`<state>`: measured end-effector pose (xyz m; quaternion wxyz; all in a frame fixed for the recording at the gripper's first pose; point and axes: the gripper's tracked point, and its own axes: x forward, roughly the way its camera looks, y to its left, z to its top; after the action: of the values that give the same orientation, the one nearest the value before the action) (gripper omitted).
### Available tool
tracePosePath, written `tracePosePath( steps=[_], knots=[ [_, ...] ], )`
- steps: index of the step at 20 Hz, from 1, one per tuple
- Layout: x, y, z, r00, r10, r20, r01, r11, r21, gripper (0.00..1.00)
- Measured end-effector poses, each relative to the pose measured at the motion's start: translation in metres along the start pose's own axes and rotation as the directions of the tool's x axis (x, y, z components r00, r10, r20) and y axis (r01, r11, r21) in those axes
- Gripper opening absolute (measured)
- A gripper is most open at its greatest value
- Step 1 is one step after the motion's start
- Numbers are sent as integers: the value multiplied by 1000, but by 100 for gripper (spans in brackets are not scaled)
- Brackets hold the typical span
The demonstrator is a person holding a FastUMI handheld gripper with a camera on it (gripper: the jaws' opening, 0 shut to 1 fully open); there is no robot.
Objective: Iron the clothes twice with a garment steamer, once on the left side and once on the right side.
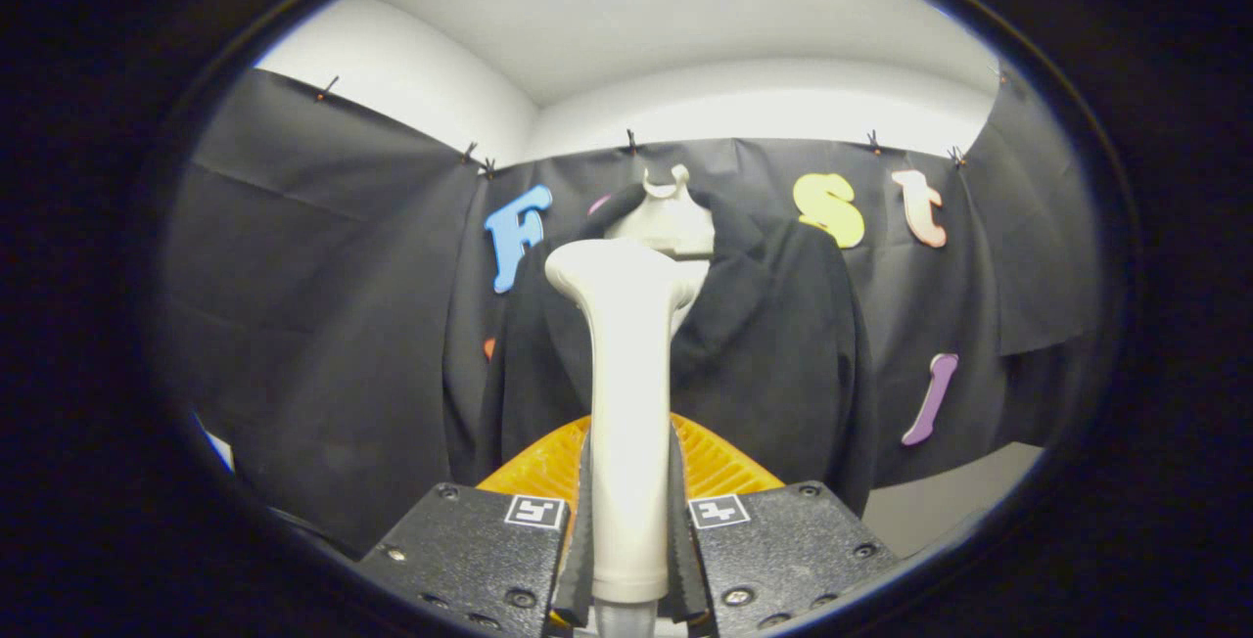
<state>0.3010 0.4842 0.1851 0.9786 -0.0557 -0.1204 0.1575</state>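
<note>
Between the fingers of the gripper (628,560), both clamped on its handle, stands the cream garment steamer (626,374) upright, each finger block bearing a small square marker, with the black jacket (773,364) hanging on a pale hanger (671,212) just beyond.

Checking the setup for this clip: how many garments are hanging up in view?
1. A dark jacket hangs on a pale hanger against the booth wall, beyond the steamer that the gripper holds between its fingers. The steamer covers part of the jacket, so another layer could be hidden.
</note>
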Motion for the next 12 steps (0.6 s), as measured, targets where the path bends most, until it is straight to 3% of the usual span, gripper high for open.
tracePosePath(
  steps=[8, 12],
  knots=[
    [68, 37, 56, 990, 20, 139, -15, 999, -35, 33],
    [85, 48, 46, 993, 24, 118, -16, 997, -71, 33]
  ],
)
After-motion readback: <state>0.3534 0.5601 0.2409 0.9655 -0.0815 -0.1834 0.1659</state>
